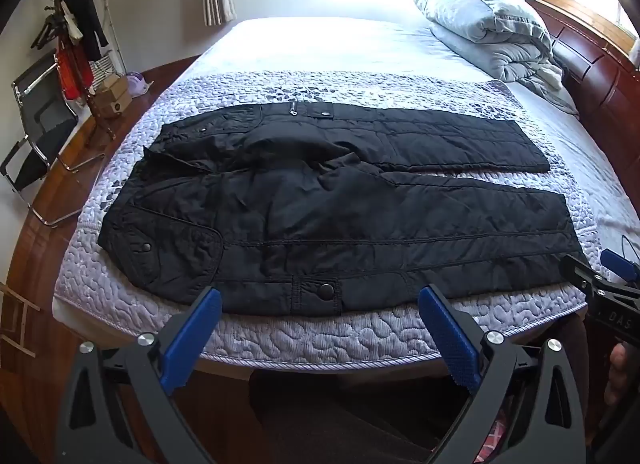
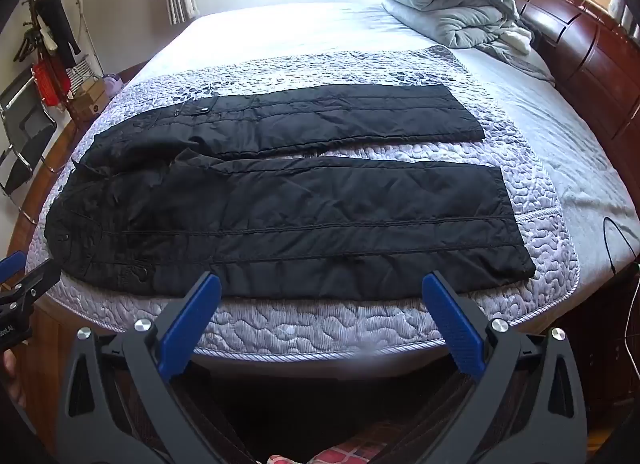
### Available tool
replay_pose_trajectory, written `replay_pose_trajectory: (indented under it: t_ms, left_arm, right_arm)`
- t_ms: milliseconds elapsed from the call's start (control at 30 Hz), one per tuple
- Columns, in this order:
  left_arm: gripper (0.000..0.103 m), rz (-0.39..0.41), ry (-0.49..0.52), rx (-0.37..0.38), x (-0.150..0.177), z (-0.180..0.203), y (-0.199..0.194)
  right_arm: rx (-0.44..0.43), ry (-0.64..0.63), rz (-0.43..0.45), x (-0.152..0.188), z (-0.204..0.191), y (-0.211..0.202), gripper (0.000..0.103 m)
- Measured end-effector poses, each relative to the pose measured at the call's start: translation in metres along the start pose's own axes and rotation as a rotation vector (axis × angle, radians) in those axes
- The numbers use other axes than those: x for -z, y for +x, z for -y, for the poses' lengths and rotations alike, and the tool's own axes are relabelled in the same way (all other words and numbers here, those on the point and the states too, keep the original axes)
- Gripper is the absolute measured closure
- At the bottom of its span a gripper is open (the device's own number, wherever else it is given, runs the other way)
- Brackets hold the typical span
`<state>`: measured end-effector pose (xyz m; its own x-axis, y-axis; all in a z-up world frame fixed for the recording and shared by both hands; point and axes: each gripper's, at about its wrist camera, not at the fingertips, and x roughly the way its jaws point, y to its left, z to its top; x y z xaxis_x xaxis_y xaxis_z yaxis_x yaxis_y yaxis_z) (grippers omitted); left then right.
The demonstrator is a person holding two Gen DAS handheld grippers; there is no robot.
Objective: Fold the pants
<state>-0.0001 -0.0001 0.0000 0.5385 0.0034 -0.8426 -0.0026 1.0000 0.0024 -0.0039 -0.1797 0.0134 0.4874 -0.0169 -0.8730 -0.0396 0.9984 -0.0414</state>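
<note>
Black quilted pants [image 1: 320, 216] lie spread flat on the bed [image 1: 320, 332], waist to the left, both legs running right with a gap between them. They also show in the right wrist view [image 2: 288, 220]. My left gripper [image 1: 320, 300] is open and empty, hovering at the bed's near edge in front of the waist and near leg. My right gripper [image 2: 322, 288] is open and empty, at the near edge in front of the near leg. Each gripper shows at the edge of the other's view: the right gripper [image 1: 600, 276], the left gripper [image 2: 24, 276].
A folded grey duvet [image 1: 488, 28] lies at the bed's far right by the wooden headboard [image 1: 600, 76]. A coat rack [image 1: 68, 36], a chair [image 1: 36, 132] and boxes [image 1: 112, 98] stand left of the bed. A cable [image 2: 616, 240] runs along the right edge.
</note>
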Motion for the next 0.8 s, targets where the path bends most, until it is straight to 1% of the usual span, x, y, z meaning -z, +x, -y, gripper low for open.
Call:
replay_pose_trajectory:
  t_ms: [800]
  left_arm:
    - [0.004, -0.003, 0.008, -0.009, 0.0013, 0.0035, 0.0011]
  right_arm:
    - [-0.005, 0.004, -0.005, -0.0034, 0.0009, -0.0021, 0.002]
